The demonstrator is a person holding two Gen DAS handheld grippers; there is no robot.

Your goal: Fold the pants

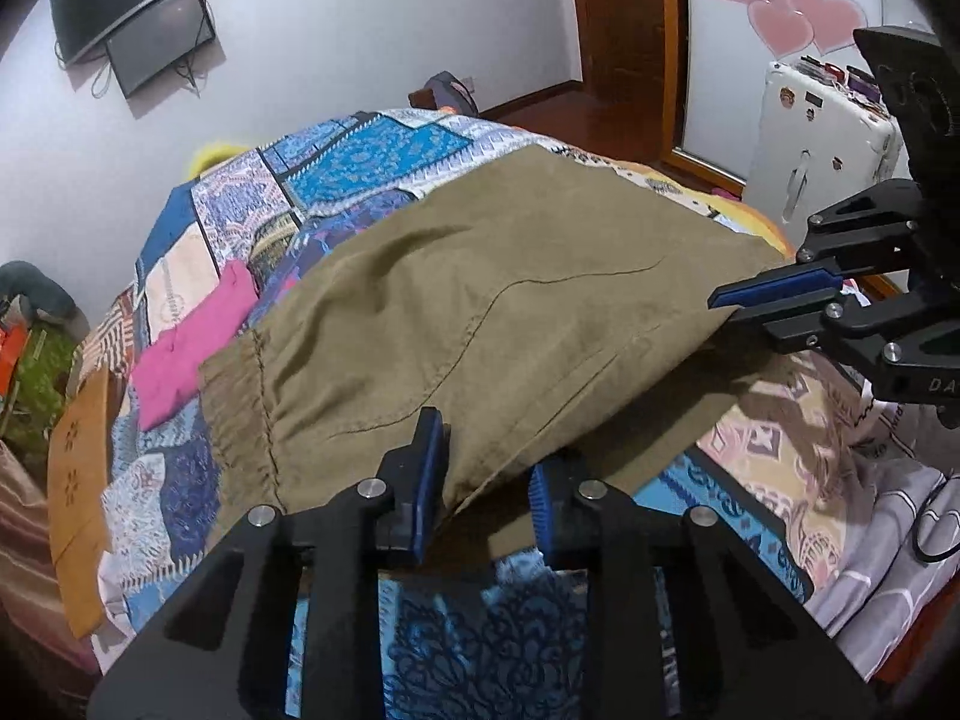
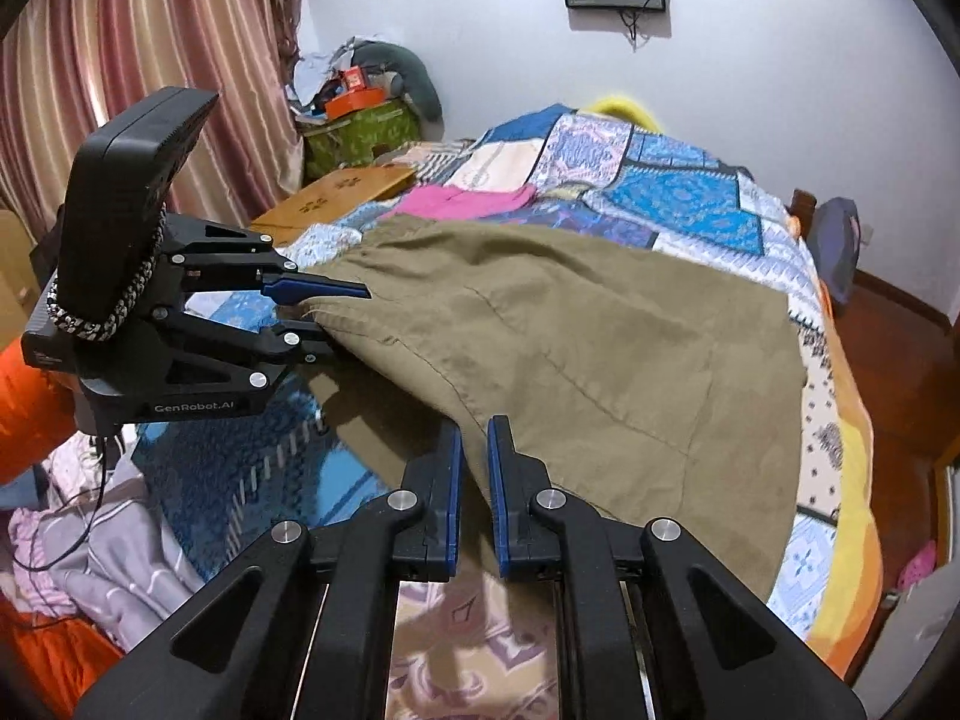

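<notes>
While the right gripper (image 2: 474,468) pinches the khaki pants' (image 1: 510,300) near edge, the left gripper (image 1: 480,480) stands part-open around the hem beside it; both should lift evenly together.

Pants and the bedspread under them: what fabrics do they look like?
Pants: olive-brown woven cloth, likely cotton twill; matte, soft creases, visible stitched seams, gathered waistband. Bedspread: printed patchwork fabric, probably cotton or a blend; flat, matte, no pile visible.
</notes>
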